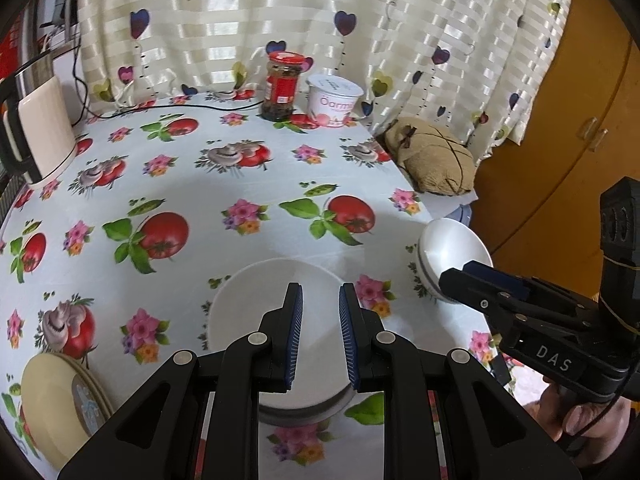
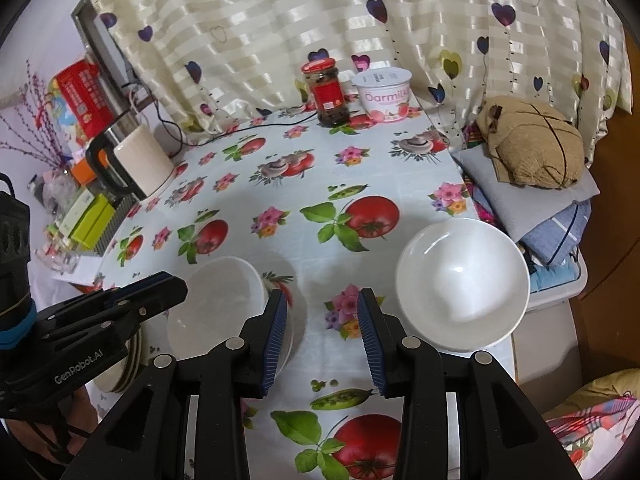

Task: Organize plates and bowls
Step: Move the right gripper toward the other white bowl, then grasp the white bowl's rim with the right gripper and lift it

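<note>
A wide white bowl (image 1: 256,312) sits on the flowered tablecloth (image 1: 200,184), and my left gripper (image 1: 320,320) hovers over it, open, with only the bowl's inside showing between the pads. A stack of plates (image 1: 60,400) lies to the bowl's left. In the right wrist view this bowl (image 2: 224,308) is at the left under the left gripper (image 2: 168,284). A second white bowl (image 2: 460,284) stands at the table's right edge. My right gripper (image 2: 322,340) is open over bare cloth just left of it, holding nothing. From the left wrist, the right gripper (image 1: 460,280) sits by that bowl (image 1: 452,248).
A red-lidded jar (image 2: 326,92) and a yogurt tub (image 2: 386,94) stand at the back by the curtain. A cream kettle (image 2: 136,160) with a cable is at the back left. Folded cloths and a tan bundle (image 2: 532,148) lie beyond the table's right edge.
</note>
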A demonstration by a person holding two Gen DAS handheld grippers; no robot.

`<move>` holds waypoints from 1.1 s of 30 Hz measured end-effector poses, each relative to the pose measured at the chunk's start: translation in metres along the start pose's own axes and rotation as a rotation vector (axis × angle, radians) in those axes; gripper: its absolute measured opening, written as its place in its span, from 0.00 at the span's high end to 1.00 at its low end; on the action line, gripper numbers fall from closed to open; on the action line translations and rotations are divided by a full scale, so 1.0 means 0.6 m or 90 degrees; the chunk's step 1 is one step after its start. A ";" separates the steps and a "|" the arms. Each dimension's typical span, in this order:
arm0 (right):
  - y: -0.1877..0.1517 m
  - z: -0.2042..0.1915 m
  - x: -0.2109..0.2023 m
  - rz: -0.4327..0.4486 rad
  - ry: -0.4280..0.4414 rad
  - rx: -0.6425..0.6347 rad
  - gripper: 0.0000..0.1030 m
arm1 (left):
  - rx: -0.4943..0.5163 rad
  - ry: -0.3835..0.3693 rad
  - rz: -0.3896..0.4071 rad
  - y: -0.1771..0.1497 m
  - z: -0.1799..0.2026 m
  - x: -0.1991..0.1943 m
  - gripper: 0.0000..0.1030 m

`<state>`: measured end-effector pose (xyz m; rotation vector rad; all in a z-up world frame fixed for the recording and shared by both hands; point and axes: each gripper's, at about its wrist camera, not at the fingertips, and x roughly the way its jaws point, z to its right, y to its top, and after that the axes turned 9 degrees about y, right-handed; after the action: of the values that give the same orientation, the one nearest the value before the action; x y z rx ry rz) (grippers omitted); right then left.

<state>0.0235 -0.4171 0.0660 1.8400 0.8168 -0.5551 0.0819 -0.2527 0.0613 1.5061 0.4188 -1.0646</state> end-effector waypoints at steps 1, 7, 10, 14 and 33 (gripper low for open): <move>0.000 0.003 -0.001 0.001 -0.001 0.001 0.65 | 0.004 -0.002 -0.001 0.001 0.005 0.002 0.81; -0.001 0.031 -0.013 0.011 -0.012 0.019 0.65 | 0.024 -0.016 -0.008 0.008 0.035 0.012 0.81; -0.001 0.048 -0.020 0.017 -0.021 0.030 0.64 | 0.036 -0.023 -0.011 0.013 0.052 0.016 0.81; -0.002 0.076 -0.031 0.025 -0.035 0.050 0.64 | 0.049 -0.031 -0.013 0.017 0.073 0.023 0.81; -0.007 0.155 -0.047 0.039 -0.076 0.102 0.64 | 0.063 -0.072 -0.047 0.031 0.131 0.071 0.81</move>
<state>0.0007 -0.5098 0.0467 1.9503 0.6499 -0.7004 0.0884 -0.3423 0.0460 1.5187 0.3502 -1.2379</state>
